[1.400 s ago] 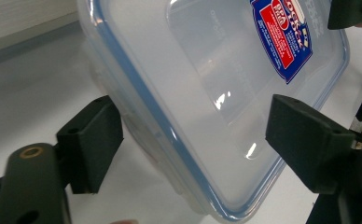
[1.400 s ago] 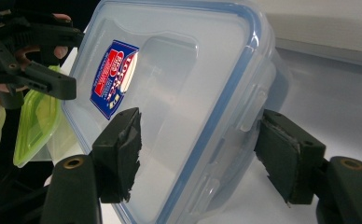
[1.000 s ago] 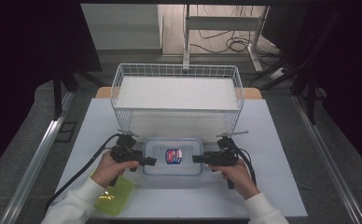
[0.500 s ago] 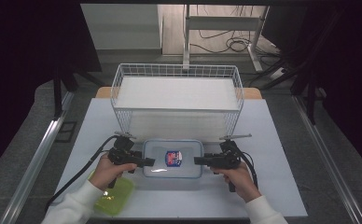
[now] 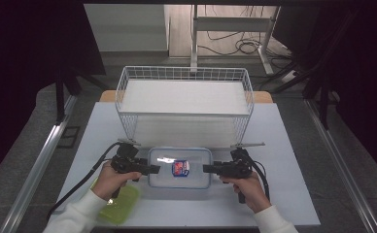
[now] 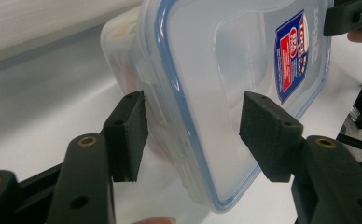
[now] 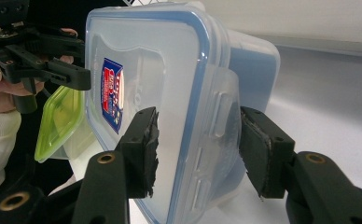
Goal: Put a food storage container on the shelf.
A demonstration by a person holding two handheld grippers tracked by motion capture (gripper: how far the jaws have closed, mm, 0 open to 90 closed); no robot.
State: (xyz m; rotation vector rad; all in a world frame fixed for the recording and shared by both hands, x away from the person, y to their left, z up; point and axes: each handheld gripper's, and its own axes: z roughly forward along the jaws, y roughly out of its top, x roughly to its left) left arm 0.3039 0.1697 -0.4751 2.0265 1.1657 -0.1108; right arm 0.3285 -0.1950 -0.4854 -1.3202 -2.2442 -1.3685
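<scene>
Because you hold the left gripper (image 5: 150, 169) and right gripper (image 5: 210, 168) at opposite short ends of the clear container (image 5: 179, 167) on the counter (image 5: 283, 194), before the wire basket (image 5: 184, 99), each pair of jaws has just been closing around an end latch, not yet pressing. Its contents are blurred.

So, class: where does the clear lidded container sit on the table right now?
In the high view the clear container sits near the table's front edge, just before the wire basket, between the left tool and the right tool.
</scene>
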